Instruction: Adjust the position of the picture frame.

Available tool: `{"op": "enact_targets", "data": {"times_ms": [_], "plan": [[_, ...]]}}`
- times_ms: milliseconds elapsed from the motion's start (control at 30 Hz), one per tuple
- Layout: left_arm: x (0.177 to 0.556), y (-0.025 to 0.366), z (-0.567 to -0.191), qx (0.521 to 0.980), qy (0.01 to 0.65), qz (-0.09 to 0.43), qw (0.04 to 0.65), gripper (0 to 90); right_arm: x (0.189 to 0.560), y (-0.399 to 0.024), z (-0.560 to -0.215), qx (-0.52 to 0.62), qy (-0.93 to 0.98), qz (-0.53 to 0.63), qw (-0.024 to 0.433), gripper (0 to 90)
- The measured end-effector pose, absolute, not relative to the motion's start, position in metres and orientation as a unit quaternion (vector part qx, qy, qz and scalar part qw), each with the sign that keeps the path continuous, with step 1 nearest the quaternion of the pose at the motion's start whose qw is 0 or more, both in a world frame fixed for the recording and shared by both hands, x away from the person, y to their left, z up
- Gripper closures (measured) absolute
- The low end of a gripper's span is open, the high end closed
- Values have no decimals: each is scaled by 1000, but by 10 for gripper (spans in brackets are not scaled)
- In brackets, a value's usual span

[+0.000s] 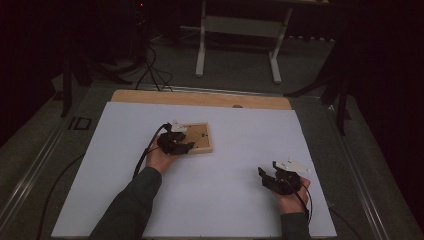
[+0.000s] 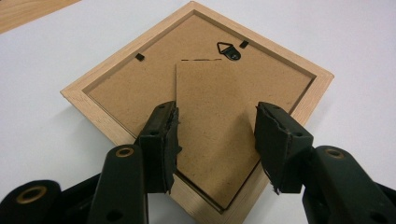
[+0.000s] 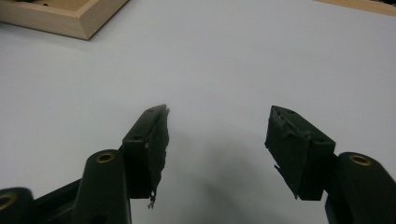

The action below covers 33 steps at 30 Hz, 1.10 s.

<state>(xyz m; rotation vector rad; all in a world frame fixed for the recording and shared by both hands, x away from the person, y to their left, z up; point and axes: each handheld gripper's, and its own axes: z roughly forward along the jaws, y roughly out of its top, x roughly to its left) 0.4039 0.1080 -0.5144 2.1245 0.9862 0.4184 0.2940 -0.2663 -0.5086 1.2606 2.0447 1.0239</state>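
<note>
Left gripper [image 1: 181, 141] sits over the near-left corner of the picture frame [image 1: 204, 145], jaws spread wide on either side of the frame's back stand, pads clear of it. The left forearm [image 1: 131, 205] runs in from below the frame. Right gripper [image 1: 272, 176] hangs well to the frame's near right, jaws apart with nothing between them, angled back toward the frame.
</note>
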Motion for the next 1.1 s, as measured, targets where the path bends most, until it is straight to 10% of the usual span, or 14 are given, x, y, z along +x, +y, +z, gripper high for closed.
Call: {"op": "enact_targets", "data": {"times_ms": [1100], "plan": [[397,107,-515,838,361,154,379,504,294,-266,-509,466,756,378,262,385]]}}
